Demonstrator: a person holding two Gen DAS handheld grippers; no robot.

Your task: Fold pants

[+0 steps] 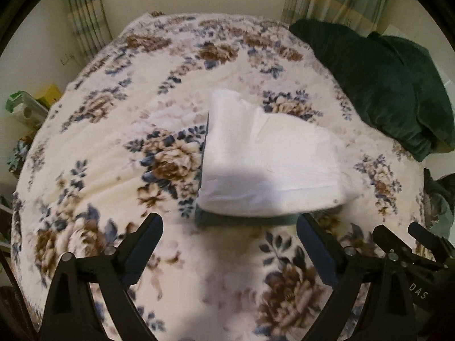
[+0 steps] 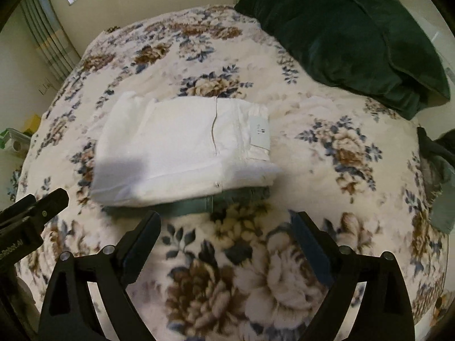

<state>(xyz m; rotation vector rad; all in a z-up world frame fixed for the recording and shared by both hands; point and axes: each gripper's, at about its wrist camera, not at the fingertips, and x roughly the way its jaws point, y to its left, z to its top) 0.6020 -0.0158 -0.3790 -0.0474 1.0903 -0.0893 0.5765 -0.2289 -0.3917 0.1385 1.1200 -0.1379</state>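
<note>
White pants (image 1: 264,159) lie folded into a compact rectangle on the floral bed cover, stacked on a folded grey-green garment (image 1: 244,220) whose edge shows beneath. In the right wrist view the white pants (image 2: 182,147) show a waistband label and a rivet, with the green garment (image 2: 204,203) under their near edge. My left gripper (image 1: 229,221) is open and empty, just short of the stack. My right gripper (image 2: 226,220) is open and empty, in front of the stack's near edge.
A dark green pillow or blanket (image 2: 355,39) lies at the far right of the bed. More dark clothes (image 2: 438,170) sit at the right edge. The floral cover (image 2: 256,270) spreads all around. Curtains (image 1: 85,14) and boxes (image 1: 28,108) stand beyond the bed's left side.
</note>
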